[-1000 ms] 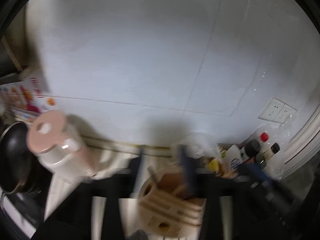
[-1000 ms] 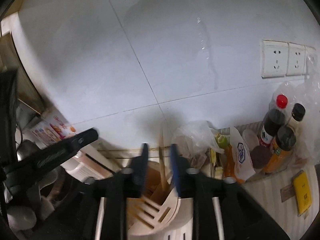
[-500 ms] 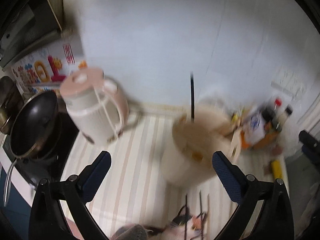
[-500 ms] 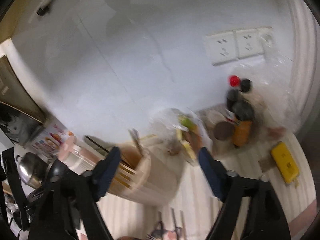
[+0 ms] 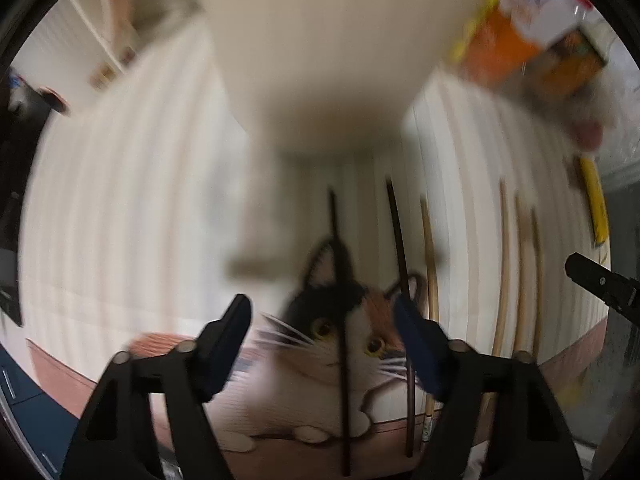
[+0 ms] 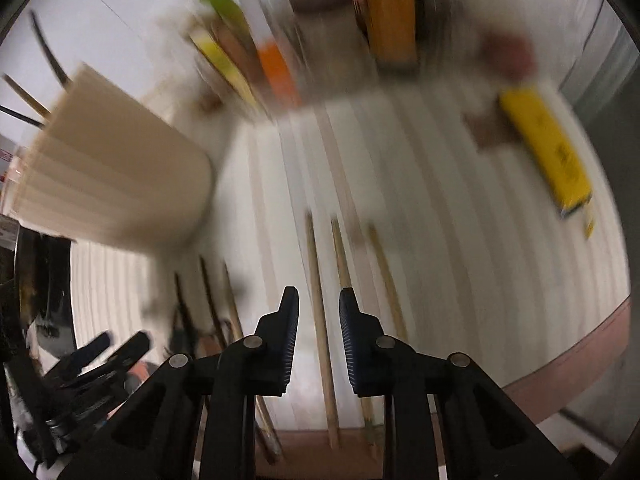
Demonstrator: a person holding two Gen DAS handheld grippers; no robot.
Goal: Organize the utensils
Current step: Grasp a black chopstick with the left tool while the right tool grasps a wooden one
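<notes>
Chopsticks (image 6: 320,360) are seen laid parallel on the striped mat (image 6: 460,240), just in front of the beige holder (image 6: 112,176), presumably awaiting transfer into it. The right gripper (image 6: 319,340) is held low with its jaws narrowly parted astride one light chopstick, nothing pinched. The left gripper (image 5: 322,344) is spread wide over two dark chopsticks (image 5: 340,360) beside the holder (image 5: 320,40). Half a second earlier both cameras were raised, the holder being viewed from farther off

Motion blur smeared my views: the holder (image 5: 320,52) ran off the top edge, and the packets (image 6: 256,48) behind it were unreadable. My chopsticks' (image 6: 320,328) lower ends were cut off.
</notes>
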